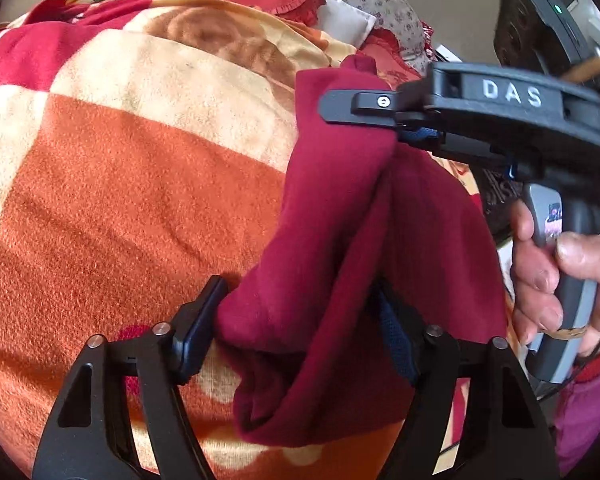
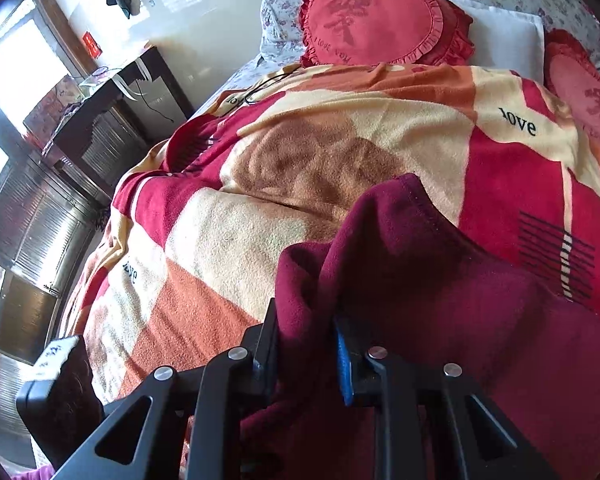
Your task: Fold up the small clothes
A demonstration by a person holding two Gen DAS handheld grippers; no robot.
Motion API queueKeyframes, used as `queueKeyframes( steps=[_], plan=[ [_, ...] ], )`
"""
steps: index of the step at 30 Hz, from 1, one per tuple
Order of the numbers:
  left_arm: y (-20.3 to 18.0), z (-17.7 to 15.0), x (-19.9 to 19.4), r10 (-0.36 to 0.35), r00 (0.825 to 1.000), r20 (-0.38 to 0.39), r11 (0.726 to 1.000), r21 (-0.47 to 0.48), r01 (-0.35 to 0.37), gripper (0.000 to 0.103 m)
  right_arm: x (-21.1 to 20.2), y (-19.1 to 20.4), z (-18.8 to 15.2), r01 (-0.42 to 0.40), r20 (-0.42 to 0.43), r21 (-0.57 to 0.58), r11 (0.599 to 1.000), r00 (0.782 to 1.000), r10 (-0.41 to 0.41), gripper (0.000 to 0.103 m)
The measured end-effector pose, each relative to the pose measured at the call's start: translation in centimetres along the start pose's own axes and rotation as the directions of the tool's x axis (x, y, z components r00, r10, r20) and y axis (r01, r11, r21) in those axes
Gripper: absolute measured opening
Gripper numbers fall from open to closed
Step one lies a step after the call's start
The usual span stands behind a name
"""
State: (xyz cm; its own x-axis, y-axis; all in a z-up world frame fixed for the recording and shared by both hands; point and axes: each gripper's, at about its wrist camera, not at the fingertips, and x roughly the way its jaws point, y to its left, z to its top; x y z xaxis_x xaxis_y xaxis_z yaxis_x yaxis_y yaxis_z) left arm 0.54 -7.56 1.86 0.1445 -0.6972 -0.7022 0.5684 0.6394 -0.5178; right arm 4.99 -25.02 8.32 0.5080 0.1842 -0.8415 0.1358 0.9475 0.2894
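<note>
A dark maroon fleece garment hangs bunched above the bed. My left gripper has its jaws wide apart, with a thick fold of the garment between the fingers. My right gripper shows in the left wrist view at the upper right, shut on the garment's top edge and held by a hand. In the right wrist view my right gripper pinches a fold of the maroon garment, which drapes to the right.
An orange, cream and red patterned blanket covers the bed. Red heart-shaped pillows and a white pillow lie at the head. A dark cabinet stands left of the bed.
</note>
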Motion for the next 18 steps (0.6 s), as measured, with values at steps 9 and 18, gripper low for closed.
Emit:
queueKeyframes(
  steps=[9,18],
  plan=[
    [0.2,-0.2,0.0,-0.008,1.000,0.008,1.000,-0.024,0.009,0.072,2.4,1.1,1.2,0.109,-0.051,-0.034,0.993,0.993,-0.111,0.064],
    [-0.1,0.0,0.7,-0.004,1.000,0.008,0.999,-0.047,0.004,0.072,4.3,2.1,1.6,0.211,-0.051,-0.092,0.973,0.975,-0.216,0.060]
  ],
)
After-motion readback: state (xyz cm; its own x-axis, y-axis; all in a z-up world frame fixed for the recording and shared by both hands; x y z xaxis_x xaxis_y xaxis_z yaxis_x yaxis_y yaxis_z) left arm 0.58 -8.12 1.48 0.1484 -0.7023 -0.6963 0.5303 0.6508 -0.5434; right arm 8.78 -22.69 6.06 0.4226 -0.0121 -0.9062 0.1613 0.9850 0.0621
